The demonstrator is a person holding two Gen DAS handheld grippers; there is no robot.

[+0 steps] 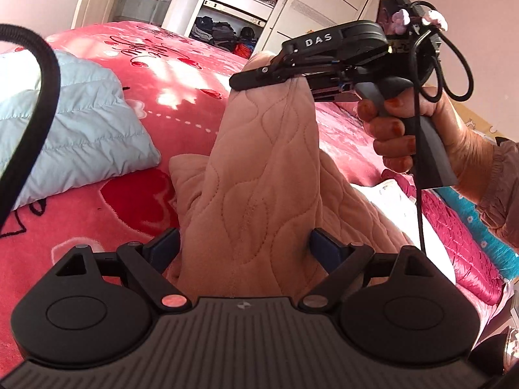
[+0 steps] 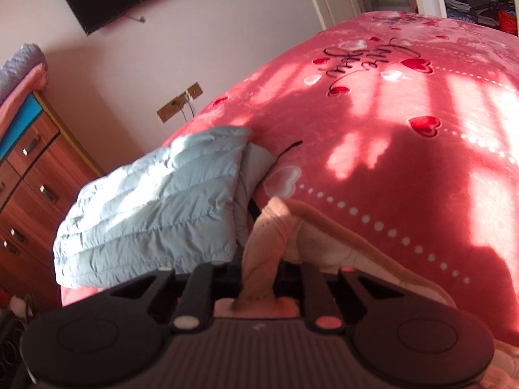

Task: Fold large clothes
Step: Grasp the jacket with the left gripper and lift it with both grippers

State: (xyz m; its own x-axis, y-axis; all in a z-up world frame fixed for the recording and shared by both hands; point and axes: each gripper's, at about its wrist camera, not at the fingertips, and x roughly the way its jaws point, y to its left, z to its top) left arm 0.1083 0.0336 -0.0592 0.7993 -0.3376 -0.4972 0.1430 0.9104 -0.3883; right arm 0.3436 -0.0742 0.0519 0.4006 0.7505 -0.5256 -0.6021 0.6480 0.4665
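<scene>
A pink quilted garment (image 1: 259,168) rises in a bunched column from the bed. At the bottom of the left wrist view, my left gripper (image 1: 243,246) has its blue pads (image 1: 165,246) pressed on both sides of the garment's thick lower part. Above it my right gripper (image 1: 241,81), held by a hand (image 1: 405,136), is shut on the garment's top edge. In the right wrist view the right gripper (image 2: 259,269) pinches a narrow fold of the same pink fabric (image 2: 262,236). The rest of the garment trails off to the right.
A folded light blue padded jacket (image 1: 81,123) (image 2: 155,214) lies on the red heart-print blanket (image 1: 181,103) (image 2: 389,162) left of the garment. A bright pink quilt (image 1: 454,253) lies at the right. Beyond the bed are an open wardrobe (image 1: 233,9) and a wooden dresser (image 2: 29,168).
</scene>
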